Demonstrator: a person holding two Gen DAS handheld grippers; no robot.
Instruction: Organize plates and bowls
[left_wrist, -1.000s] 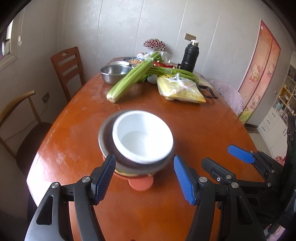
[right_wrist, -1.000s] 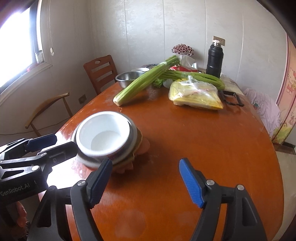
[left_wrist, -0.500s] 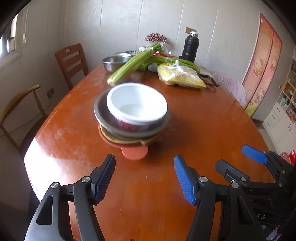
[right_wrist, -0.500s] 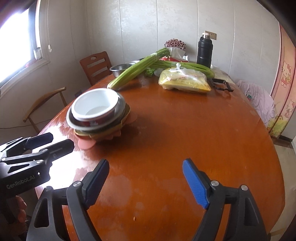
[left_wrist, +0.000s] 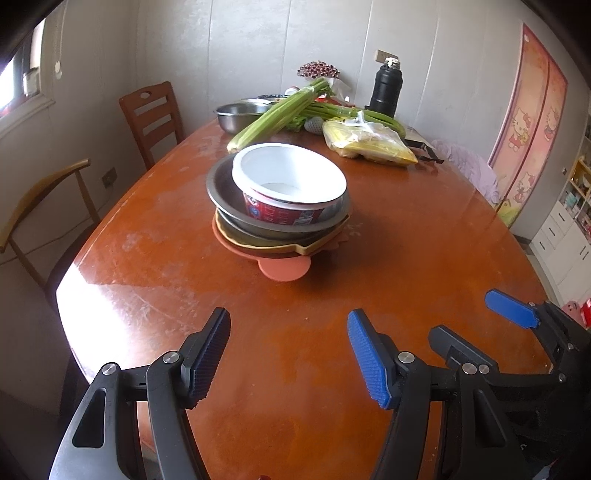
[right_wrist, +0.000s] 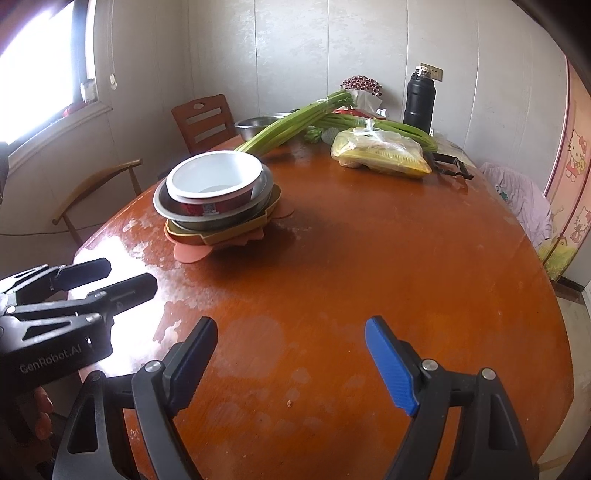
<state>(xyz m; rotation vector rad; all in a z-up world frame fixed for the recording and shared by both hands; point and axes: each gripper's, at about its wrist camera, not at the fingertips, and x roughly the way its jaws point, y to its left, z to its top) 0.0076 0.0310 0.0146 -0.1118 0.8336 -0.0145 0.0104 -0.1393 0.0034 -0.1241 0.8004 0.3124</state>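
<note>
The large oval table of glossy reddish-brown wood (left_wrist: 388, 266) is seen in both views, and the stack of dishes is placed on its near-left part, well apart from the long green celery bundle (left_wrist: 280, 114), the clear plastic bag with yellow food (left_wrist: 369, 142) and the tall black thermos flask (left_wrist: 386, 88) at the far end. At the bottom of the stack a flat salmon-pink plate with a round tab (left_wrist: 282, 267) is found, and the tab is pointed toward the cameras. On it a mustard-yellow dish with a small lip (left_wrist: 314, 247) lies, then a wide grey metal bowl (left_wrist: 221, 184), and on top a white plastic bowl with a red printed wall (left_wrist: 290, 181) is seated. All bowls stand upright with the mouths upward; being round, they have no real long axis, so the stack's axis is vertical. The white bowl is seated a little off-centre in the grey one. The left gripper (left_wrist: 288, 354) is held open with nothing between its blue pads, and the right gripper (right_wrist: 290, 362) is also open and empty; both are kept over bare table, clearly short of the stack. The stacking appears to be finished, so the step in hand is judged to be a retreat. It is done well if the grippers are kept low and away from the stack, so that the off-centre top bowl is not knocked.
</note>
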